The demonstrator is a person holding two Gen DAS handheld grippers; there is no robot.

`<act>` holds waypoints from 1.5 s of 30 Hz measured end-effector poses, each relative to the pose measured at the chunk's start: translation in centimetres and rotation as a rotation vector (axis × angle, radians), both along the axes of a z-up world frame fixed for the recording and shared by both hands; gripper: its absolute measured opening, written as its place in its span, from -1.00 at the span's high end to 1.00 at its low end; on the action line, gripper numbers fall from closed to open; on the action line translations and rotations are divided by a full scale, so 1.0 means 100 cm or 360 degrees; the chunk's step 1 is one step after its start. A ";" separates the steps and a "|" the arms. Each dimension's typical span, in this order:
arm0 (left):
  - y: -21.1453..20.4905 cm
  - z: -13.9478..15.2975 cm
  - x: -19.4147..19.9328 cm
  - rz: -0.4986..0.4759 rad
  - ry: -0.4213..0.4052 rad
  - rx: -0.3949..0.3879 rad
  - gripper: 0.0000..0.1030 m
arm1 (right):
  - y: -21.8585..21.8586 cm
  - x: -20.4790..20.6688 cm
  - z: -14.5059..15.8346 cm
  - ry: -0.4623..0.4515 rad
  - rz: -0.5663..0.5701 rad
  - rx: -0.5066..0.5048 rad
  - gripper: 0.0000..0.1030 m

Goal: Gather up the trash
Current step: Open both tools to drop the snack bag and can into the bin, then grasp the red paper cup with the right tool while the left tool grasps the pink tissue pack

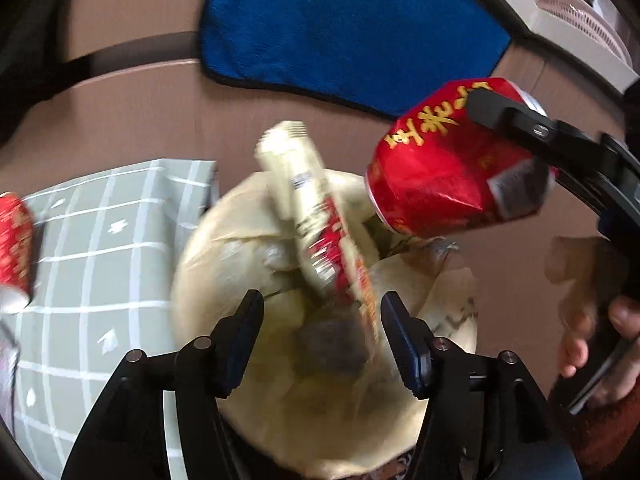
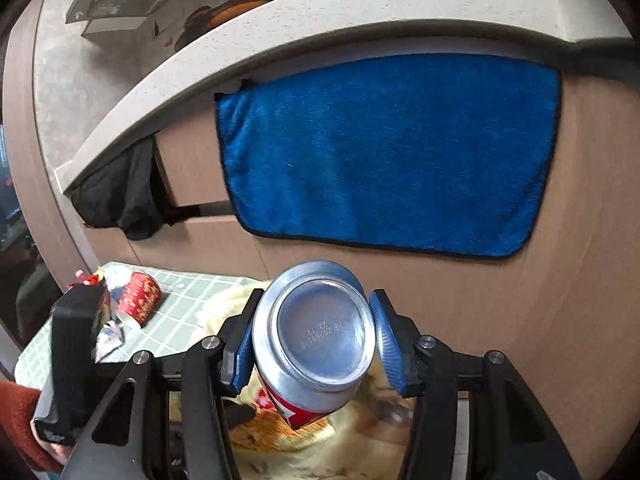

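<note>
Two pieces hang over the bag (image 1: 224,240): a wrapper (image 1: 320,232) falling between the left gripper's (image 1: 322,344) spread jaws, and a red can (image 2: 316,344) pinched by the right gripper (image 2: 314,344), while a cup (image 2: 138,298) waits on the tablecloth (image 2: 192,300).

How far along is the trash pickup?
Partway. The bin bag already holds rubbish, and a blurred wrapper is over it beyond the open left claw. The right claw holds a red can above it. Another can waits on the checked cloth.
</note>
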State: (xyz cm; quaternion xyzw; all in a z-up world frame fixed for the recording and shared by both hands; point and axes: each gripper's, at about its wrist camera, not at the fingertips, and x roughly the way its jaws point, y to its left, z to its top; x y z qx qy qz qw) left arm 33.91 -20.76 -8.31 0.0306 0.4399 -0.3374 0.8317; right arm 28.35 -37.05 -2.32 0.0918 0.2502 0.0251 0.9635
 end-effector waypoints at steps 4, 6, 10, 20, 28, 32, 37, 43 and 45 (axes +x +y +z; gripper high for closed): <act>0.036 0.013 -0.010 0.0098 -0.0025 -0.0057 -0.19 | 0.023 0.015 -0.007 0.0022 0.0089 0.0017 0.06; 0.060 0.021 -0.018 0.0161 -0.0090 -0.0087 -0.21 | 0.035 0.024 -0.018 0.0080 0.0124 0.0006 0.06; 0.111 0.041 -0.019 0.0325 -0.0229 -0.0148 -0.26 | 0.051 0.041 -0.055 0.0305 0.0144 -0.0048 0.06; 0.233 0.052 -0.017 0.0849 -0.0365 -0.0260 -0.28 | 0.049 0.027 -0.076 0.0452 0.0014 -0.0070 -0.27; 0.282 0.041 -0.022 0.0971 -0.0326 -0.0259 -0.28 | 0.076 0.012 -0.022 0.0282 0.0111 -0.0118 -0.40; 0.308 0.040 -0.030 0.1029 -0.0346 -0.0227 -0.28 | 0.107 0.014 -0.003 0.0227 0.0155 -0.0207 -0.29; 0.346 0.041 -0.037 0.1132 -0.0364 -0.0211 -0.28 | 0.152 0.027 0.002 0.0202 0.0291 -0.0169 -0.27; 0.383 0.033 -0.036 0.1175 -0.0275 -0.0228 -0.18 | 0.223 0.053 -0.009 0.0190 0.0495 -0.0131 -0.27; 0.387 0.027 -0.034 0.1171 -0.0256 -0.0231 -0.14 | 0.244 0.068 -0.016 0.0195 0.0549 -0.0121 -0.27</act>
